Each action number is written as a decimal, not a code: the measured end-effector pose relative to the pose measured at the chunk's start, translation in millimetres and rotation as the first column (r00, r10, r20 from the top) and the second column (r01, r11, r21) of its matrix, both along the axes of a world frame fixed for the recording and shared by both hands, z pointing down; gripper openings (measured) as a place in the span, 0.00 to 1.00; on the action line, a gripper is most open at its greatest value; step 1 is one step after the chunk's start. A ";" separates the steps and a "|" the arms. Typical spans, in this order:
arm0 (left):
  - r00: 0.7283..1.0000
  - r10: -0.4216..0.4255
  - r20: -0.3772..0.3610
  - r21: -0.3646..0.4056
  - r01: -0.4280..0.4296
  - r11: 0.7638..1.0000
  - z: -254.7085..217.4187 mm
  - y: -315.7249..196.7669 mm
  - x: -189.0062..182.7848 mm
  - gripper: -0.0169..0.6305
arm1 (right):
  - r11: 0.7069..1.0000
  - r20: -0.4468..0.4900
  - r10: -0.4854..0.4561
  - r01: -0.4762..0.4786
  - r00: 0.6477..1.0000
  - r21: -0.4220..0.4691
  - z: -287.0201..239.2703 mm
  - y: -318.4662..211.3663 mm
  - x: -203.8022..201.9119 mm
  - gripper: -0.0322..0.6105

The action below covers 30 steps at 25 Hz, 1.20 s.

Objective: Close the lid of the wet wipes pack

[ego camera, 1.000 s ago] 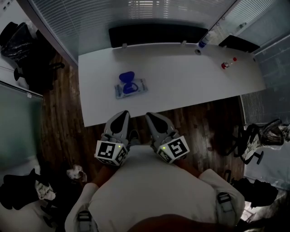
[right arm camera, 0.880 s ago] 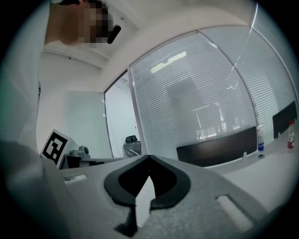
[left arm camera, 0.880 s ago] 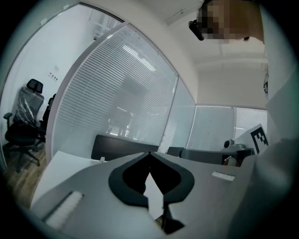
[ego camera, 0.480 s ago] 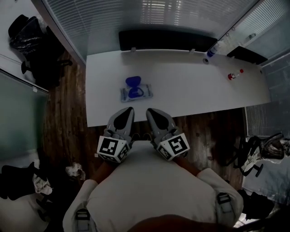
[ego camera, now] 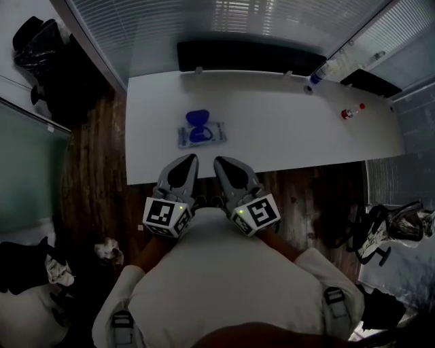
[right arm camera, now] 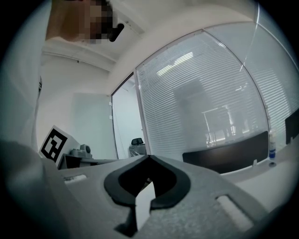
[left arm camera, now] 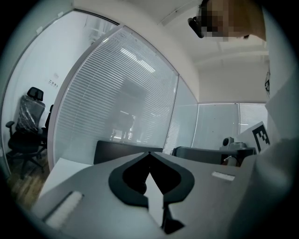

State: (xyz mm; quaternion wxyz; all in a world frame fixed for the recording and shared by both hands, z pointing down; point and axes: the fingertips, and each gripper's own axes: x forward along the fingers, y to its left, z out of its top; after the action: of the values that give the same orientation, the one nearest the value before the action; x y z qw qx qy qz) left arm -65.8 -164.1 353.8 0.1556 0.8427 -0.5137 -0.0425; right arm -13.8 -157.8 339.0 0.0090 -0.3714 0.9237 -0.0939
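At the bottom of the head view the person's white-clad torso fills the frame, and both grippers are held close against it, side by side, just below the middle of the picture. The left gripper [ego camera: 182,171] and the right gripper [ego camera: 228,171] point up the frame toward the near edge of the worktop [ego camera: 292,132], their tips over the dark wooden floor [ego camera: 92,183] and just reaching that edge. In its own view, each gripper has its jaws brought together with the tips meeting and nothing between them. Each carries its marker cube nearest the body.

Beyond them the white worktop runs across the middle of the frame. The wet wipes pack [ego camera: 204,134] lies flat on it, left of centre and well apart from both grippers. Its blue lid [ego camera: 198,118] is flipped open, folded back toward the pack's far side.

Farther off, toward the upper right of the worktop, a small item with a red cap [ego camera: 349,112] lies by itself, and a bottle [ego camera: 316,76] with a blue cap stands near the far edge. A long black panel [ego camera: 251,58] runs along that far edge, with slatted blinds [ego camera: 224,20] behind it. An office chair [ego camera: 41,51] sits at the upper left, and another chair [ego camera: 384,228] at the lower right.
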 end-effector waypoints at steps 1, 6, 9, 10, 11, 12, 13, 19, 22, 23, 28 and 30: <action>1.000 -0.002 0.004 -0.005 0.002 1.000 2.2 -0.8 -0.2 0.03 | 1.000 0.000 -0.001 0.001 1.000 -0.002 1.3 0.0 0.2 0.05; 1.000 0.010 0.024 -0.026 -0.009 1.000 13.2 -4.9 5.2 0.03 | 1.000 -0.013 0.000 -0.001 1.000 -0.019 11.8 -4.2 4.6 0.05; 0.999 0.013 0.045 -0.033 -0.011 0.999 17.1 -7.6 3.4 0.03 | 1.000 -0.019 -0.001 0.000 1.000 -0.022 16.1 -10.2 3.1 0.05; 0.999 0.010 0.053 -0.038 -0.008 0.999 20.1 -9.4 1.8 0.03 | 1.000 -0.020 -0.004 0.004 1.000 -0.022 17.8 -12.8 2.0 0.05; 0.998 0.006 0.062 -0.044 -0.003 0.999 23.9 -11.9 -0.1 0.03 | 1.000 -0.021 -0.008 0.008 1.000 -0.023 19.9 -15.9 0.9 0.05; 0.997 0.002 0.073 -0.050 0.002 0.999 28.5 -14.8 -2.4 0.03 | 1.000 -0.022 -0.012 0.011 1.000 -0.023 22.4 -19.3 0.0 0.05; 0.996 -0.002 0.084 -0.059 0.007 0.998 33.5 -17.5 -4.9 0.03 | 1.000 -0.027 -0.015 0.015 1.000 -0.025 24.8 -22.6 -0.9 0.05; 0.990 -0.013 0.138 -0.135 0.032 0.990 67.6 -32.7 -22.2 0.03 | 0.998 -0.096 -0.042 0.037 0.995 -0.054 56.0 -47.6 -3.0 0.05; 0.987 -0.017 0.157 -0.171 0.044 0.984 86.3 -43.8 -29.8 0.03 | 0.996 -0.138 -0.054 0.044 0.989 -0.077 75.1 -64.4 -5.5 0.05; 0.987 -0.012 0.159 -0.185 0.042 0.982 93.9 -46.1 -31.4 0.03 | 0.995 -0.152 -0.061 0.048 0.987 -0.091 82.7 -68.3 -6.7 0.05; 0.983 0.000 0.182 -0.257 0.047 0.965 130.6 -61.7 -38.6 0.03 | 0.988 -0.215 -0.099 0.070 0.972 -0.135 122.6 -85.8 -11.7 0.05; 0.981 0.018 0.191 -0.296 0.040 0.954 151.6 -70.5 -37.7 0.03 | 0.986 -0.237 -0.109 0.074 0.965 -0.152 141.0 -96.6 -12.7 0.05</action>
State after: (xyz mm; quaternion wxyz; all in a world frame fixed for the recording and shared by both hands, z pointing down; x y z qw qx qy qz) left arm -103.5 -234.7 505.4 0.2308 0.8067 -0.5316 0.1160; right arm -26.5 -254.3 480.0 -0.1357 -0.3366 0.9249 -0.1132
